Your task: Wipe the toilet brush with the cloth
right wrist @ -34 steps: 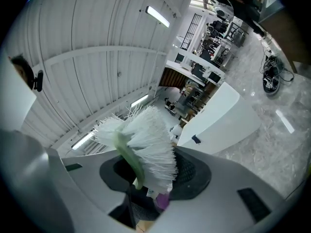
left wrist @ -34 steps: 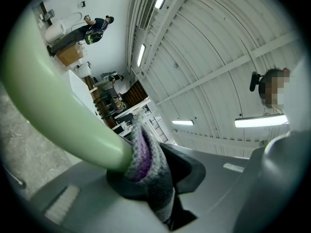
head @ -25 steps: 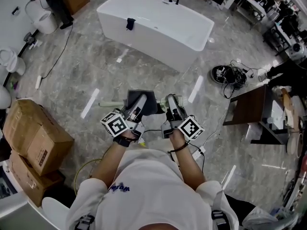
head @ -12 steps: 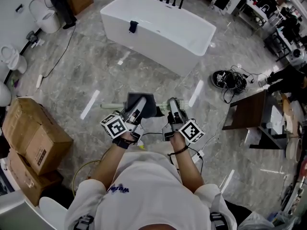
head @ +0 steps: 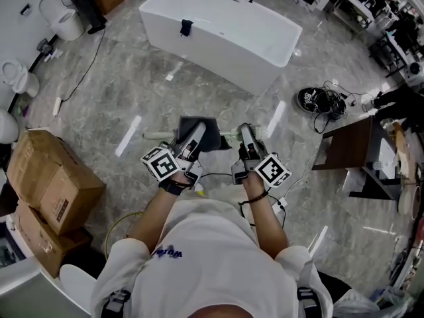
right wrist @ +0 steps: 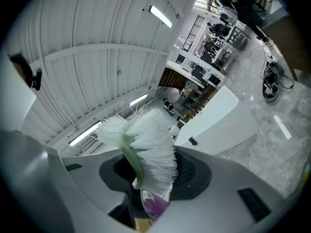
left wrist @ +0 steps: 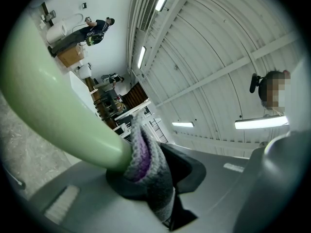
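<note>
Pale green-handled, white-bristled toilet brush [head: 156,136] held level, crosswise, handle end pointing left. Only the gripper views show the grips: left gripper [head: 193,138] pinches dark grey knitted cloth [left wrist: 146,164] round the handle [left wrist: 53,101]; right gripper [head: 246,140] clamps the bristles [right wrist: 146,140].

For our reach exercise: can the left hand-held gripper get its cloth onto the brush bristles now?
Probably not: the right hand-held gripper clamps the bristles, in the way; the cloth sits on the handle.

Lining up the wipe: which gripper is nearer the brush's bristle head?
Right. The right gripper has the bristle head between its jaws; the left gripper is farther along the green handle, clamping the cloth against it.
</note>
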A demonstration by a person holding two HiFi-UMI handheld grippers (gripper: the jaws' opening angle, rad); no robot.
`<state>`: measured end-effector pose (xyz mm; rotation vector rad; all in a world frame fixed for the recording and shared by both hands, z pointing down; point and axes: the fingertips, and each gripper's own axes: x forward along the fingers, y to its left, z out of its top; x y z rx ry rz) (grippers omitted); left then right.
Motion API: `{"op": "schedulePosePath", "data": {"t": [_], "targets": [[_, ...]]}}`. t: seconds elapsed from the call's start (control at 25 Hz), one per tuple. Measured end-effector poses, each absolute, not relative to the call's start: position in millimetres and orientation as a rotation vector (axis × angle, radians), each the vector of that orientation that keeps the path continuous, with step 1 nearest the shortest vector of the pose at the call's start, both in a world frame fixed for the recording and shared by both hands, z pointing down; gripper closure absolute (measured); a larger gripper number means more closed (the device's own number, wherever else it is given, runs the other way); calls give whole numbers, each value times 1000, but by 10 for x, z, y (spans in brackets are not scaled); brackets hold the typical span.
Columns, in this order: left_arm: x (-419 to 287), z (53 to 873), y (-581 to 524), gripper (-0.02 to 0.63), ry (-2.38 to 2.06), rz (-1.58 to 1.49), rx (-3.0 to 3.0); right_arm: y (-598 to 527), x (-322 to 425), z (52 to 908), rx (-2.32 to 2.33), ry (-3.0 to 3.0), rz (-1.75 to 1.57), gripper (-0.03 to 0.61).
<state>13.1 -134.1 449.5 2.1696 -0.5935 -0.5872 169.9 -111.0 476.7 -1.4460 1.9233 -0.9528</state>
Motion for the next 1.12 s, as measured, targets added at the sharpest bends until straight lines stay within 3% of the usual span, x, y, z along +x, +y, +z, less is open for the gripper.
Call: {"op": "schedulePosePath", "data": {"t": [1.12], "targets": [[-151,4348,-1374,532,-567,-630,2172,-1149,1585,4618,-1412,2039,-904,402]]}}
